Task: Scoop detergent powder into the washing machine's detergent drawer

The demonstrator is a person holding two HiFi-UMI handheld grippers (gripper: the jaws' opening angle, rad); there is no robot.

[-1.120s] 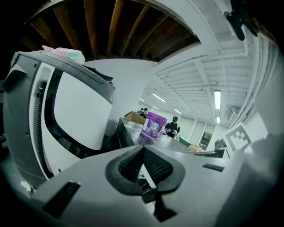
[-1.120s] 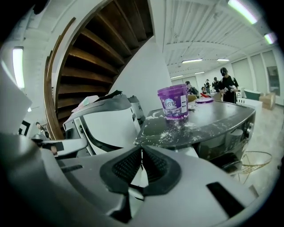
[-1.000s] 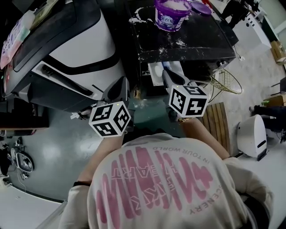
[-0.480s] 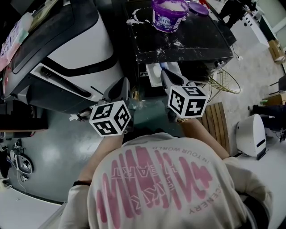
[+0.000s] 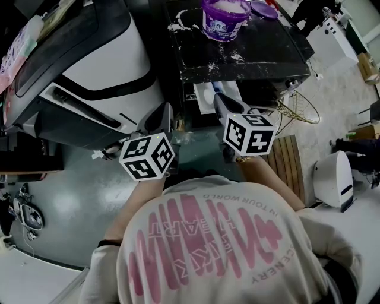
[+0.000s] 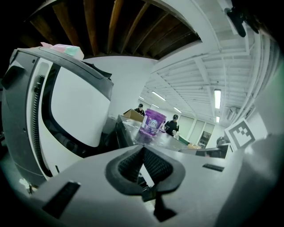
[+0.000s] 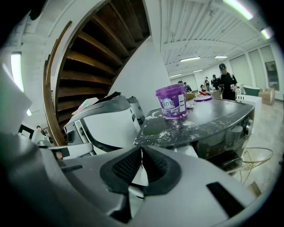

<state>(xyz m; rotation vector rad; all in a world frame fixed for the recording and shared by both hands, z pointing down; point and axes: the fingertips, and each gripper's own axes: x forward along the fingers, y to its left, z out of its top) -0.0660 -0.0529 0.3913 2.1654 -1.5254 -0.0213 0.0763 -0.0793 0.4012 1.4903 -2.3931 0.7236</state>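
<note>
A purple detergent tub (image 5: 224, 18) stands open on the black washing machine top (image 5: 261, 50), with white powder spilled around it. Below the top's front edge the white detergent drawer (image 5: 208, 98) is pulled out. My right gripper (image 5: 221, 100) is just in front of the drawer with its jaws shut, and nothing shows between them. It looks up at the tub (image 7: 172, 101). My left gripper (image 5: 162, 111) hangs to the left of the drawer, beside the white machine, also shut and holding nothing. From there the tub (image 6: 152, 122) is far ahead.
A white and black machine (image 5: 113, 65) stands at the left. The tub's purple lid (image 5: 264, 9) lies behind it. A gold wire basket (image 5: 303, 110), a wooden slatted board (image 5: 288, 160) and a small white appliance (image 5: 335, 178) are at the right. People stand far off (image 7: 227, 82).
The head view has tipped slightly, so the tub sits nearer the top edge. Both grippers stay where they were, jaws unchanged.
</note>
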